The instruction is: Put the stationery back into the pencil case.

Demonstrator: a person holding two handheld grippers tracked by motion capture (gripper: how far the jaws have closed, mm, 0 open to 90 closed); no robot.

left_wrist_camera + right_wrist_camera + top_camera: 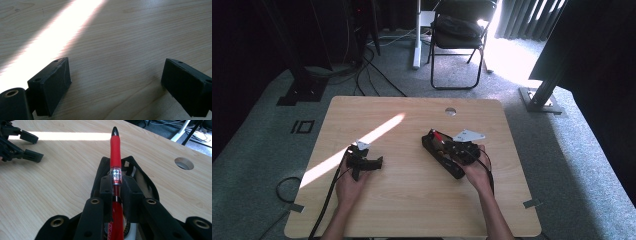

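Note:
My right gripper [116, 185] is shut on a red pen [115, 147] with a black tip that points away from me. The pen hangs just above an open black pouch [143, 178] lying on the wooden table. In the high view the same gripper [443, 141] holds the pen [438, 135] over the pouch [452, 167] at the table's right middle. My left gripper [115, 82] stands open over bare wood with nothing between its jaws. It sits at the table's left middle [371, 167], well apart from the pouch, and also appears in the right gripper view [30, 146].
A bright stripe of sunlight [362, 142] crosses the table [412, 200] diagonally. A round cable hole [450, 111] sits near the far edge. Beyond the table stand a black folding chair [457, 40], a white post [417, 35] and floor cables.

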